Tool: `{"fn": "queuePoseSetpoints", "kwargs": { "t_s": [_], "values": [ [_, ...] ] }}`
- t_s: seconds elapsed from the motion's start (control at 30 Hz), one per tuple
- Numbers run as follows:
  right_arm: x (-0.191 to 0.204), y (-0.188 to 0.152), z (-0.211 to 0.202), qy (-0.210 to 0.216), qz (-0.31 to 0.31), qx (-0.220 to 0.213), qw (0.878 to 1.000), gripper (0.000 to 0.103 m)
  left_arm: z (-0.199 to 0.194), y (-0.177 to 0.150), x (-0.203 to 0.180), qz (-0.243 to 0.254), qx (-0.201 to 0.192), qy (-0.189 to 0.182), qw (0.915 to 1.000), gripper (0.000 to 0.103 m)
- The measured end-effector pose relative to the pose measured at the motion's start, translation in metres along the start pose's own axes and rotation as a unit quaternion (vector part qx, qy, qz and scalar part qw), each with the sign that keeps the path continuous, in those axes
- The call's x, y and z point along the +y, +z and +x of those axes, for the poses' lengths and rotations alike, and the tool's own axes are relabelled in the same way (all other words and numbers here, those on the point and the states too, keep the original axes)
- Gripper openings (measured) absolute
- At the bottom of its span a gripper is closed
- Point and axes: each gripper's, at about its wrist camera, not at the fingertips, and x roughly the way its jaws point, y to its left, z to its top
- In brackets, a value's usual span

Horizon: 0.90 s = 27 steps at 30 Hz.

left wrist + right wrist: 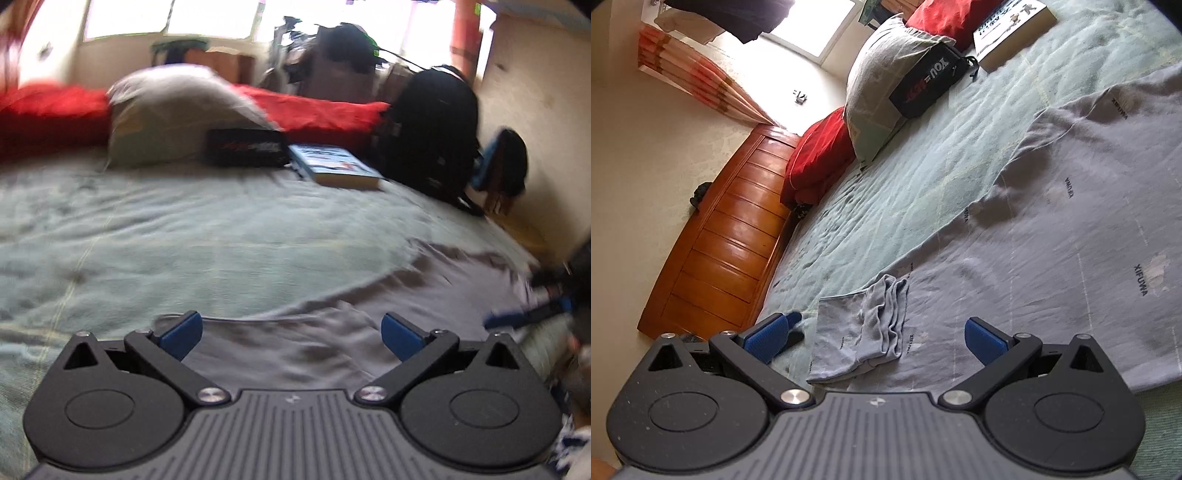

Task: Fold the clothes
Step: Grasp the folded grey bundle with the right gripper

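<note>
A grey garment with small dark lettering point(1071, 229) lies spread flat on the pale green bedsheet point(923, 155). One sleeve point(864, 332) is folded in over the body, just ahead of my right gripper point(882, 339), which stands open above it with nothing between its blue pads. In the left wrist view the same grey garment point(332, 332) lies under my left gripper point(291, 336), also open and empty, near the cloth's edge. The right gripper point(528, 314) shows blurred at the right edge of that view.
A grey-green pillow point(173, 114), a black pouch point(247, 147) and a book point(336, 166) lie at the head of the bed point(184, 240) before red cushions point(317, 110). A black backpack point(432, 136) stands by the wall. A wooden bed frame point(731, 229) borders the bed.
</note>
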Motion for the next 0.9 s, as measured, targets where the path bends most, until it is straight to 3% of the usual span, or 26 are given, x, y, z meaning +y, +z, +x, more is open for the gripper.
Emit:
{"fn": "queuePoseSetpoints", "kwargs": {
  "t_s": [0.1, 0.17, 0.23, 0.33, 0.43, 0.57, 0.7, 0.9],
  "values": [
    [0.002, -0.001, 0.002, -0.001, -0.002, 0.004, 1.000, 0.103, 0.019, 0.000, 0.028, -0.047, 0.016, -0.036, 0.9981, 0.102],
    [0.003, -0.001, 0.002, -0.004, -0.004, 0.005, 1.000, 0.103, 0.039, -0.008, 0.043, -0.071, 0.047, -0.023, 0.9961, 0.102],
    [0.004, -0.001, 0.003, -0.006, -0.004, 0.005, 1.000, 0.103, 0.046, -0.016, 0.049, -0.076, 0.054, -0.013, 0.9955, 0.102],
    [0.005, 0.001, 0.008, -0.004, -0.001, 0.014, 1.000, 0.103, 0.028, -0.012, 0.034, -0.044, 0.048, 0.003, 0.9979, 0.102],
    [0.009, 0.005, 0.023, 0.028, 0.007, 0.037, 0.999, 0.103, 0.003, -0.012, 0.008, 0.026, 0.024, 0.032, 0.9988, 0.102],
    [0.009, 0.007, 0.064, 0.067, 0.033, 0.095, 0.993, 0.103, -0.017, -0.029, -0.026, 0.118, 0.011, 0.099, 0.9880, 0.102],
    [0.005, 0.004, 0.097, 0.046, 0.052, 0.130, 0.989, 0.103, -0.026, -0.049, -0.035, 0.128, 0.011, 0.136, 0.9823, 0.102],
    [0.016, 0.006, 0.117, 0.025, 0.047, 0.138, 0.989, 0.103, -0.047, -0.058, -0.022, 0.090, -0.020, 0.129, 0.9873, 0.102]
  ]
}}
